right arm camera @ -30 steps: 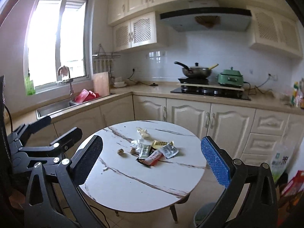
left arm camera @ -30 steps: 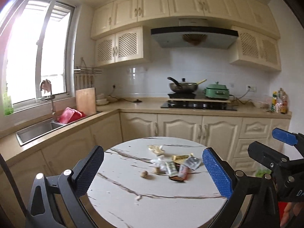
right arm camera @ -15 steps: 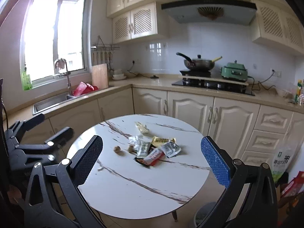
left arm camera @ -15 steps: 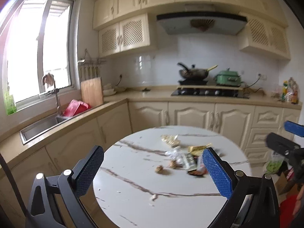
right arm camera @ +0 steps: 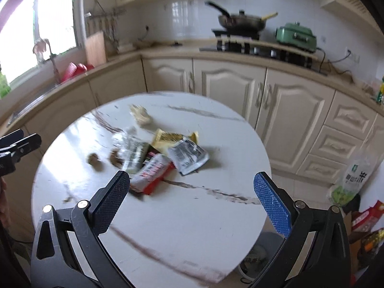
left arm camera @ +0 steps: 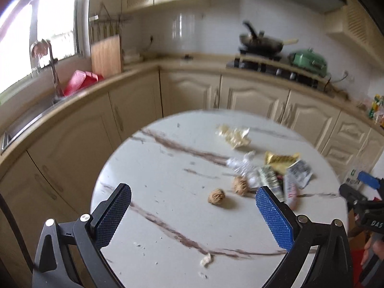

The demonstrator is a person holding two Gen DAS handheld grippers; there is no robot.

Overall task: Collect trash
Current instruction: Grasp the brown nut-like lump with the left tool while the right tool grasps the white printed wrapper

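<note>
Both tongs released: left tongs (left arm camera: 193, 212), right tongs (right arm camera: 192, 190). Trash: wrappers (right arm camera: 168, 154) piled mid-table (right arm camera: 182, 220), nuts (left arm camera: 216, 195) beside. I'd approach low, pinch one wrapper edge, don't scatter the pile.

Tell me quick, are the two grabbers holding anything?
Left gripper: open, holding nothing, above the table.
Right gripper: open, holding nothing, near the wrappers.
</note>
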